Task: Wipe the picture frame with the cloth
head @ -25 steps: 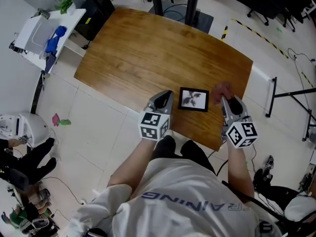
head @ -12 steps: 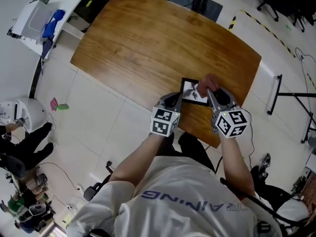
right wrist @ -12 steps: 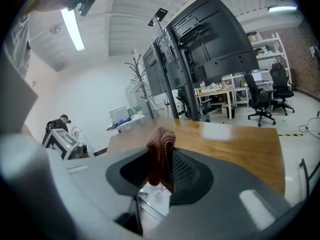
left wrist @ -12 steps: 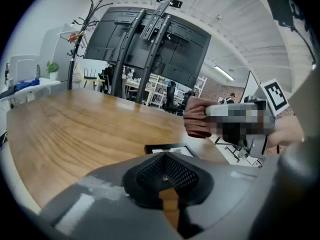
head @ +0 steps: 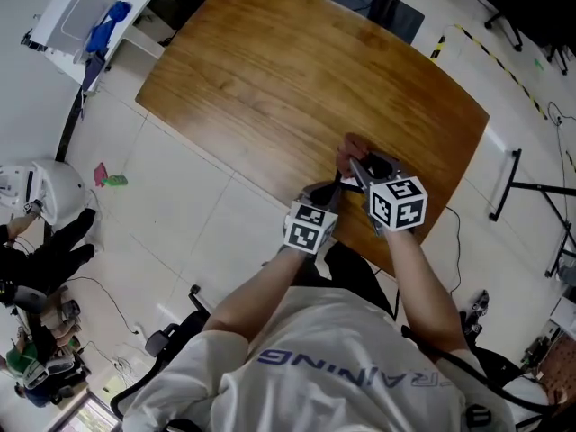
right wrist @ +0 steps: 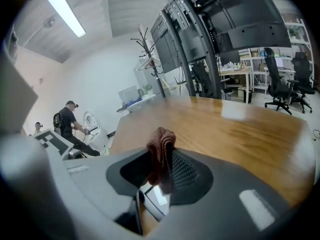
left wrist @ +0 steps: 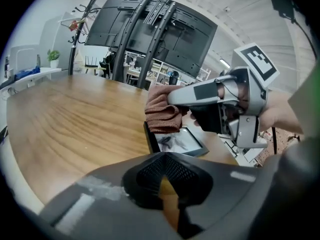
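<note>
A reddish-brown cloth (right wrist: 160, 146) is bunched between the jaws of my right gripper (right wrist: 162, 170), which is shut on it. In the head view that gripper (head: 356, 164) holds the cloth (head: 349, 149) over the small black picture frame, which is almost wholly covered there. The left gripper view shows the frame (left wrist: 179, 141) lying flat on the wooden table (head: 270, 79), with the cloth (left wrist: 161, 112) pressed on its far left corner. My left gripper (left wrist: 165, 158) sits at the frame's near corner, jaws closed to a thin slit with nothing seen between them. That corner is hidden.
The frame lies near the table's front right edge, close to the person's body. A white side table (head: 67, 12) with blue items stands at the far left. A person (right wrist: 70, 121) stands on the floor beyond the table. A black stand base (head: 378, 7) is behind the table.
My right gripper has carried the cloth leftward from beside the frame onto it. My left gripper has closed in on the frame's near corner. The frame now lies under both grippers.
</note>
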{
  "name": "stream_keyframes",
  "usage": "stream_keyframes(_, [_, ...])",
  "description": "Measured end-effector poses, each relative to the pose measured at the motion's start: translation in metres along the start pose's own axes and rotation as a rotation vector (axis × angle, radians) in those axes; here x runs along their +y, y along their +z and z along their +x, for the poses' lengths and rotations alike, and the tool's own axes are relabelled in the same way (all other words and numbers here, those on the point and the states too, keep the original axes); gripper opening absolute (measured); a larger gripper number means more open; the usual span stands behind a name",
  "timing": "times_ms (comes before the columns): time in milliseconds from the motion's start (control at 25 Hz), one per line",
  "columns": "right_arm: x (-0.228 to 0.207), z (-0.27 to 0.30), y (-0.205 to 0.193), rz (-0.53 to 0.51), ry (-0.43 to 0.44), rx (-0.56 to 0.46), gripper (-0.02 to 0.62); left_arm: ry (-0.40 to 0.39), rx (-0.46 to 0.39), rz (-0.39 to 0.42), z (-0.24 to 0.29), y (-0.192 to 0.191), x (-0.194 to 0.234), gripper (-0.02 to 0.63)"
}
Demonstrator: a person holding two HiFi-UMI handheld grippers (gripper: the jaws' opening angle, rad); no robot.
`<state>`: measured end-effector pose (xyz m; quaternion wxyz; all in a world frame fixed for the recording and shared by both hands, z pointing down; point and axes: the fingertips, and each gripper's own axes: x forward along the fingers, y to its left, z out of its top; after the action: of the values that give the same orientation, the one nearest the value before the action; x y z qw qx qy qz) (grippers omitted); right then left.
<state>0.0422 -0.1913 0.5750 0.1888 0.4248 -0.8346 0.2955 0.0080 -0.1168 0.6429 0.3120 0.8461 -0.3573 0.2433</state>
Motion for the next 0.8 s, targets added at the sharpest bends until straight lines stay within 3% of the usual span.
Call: stream_keyframes(800, [-0.028, 0.007, -0.027, -0.009, -0.091, 0.089, 0.117, -0.014, 0.011, -0.006, 0.007, -0.003, -0.001, 0.003])
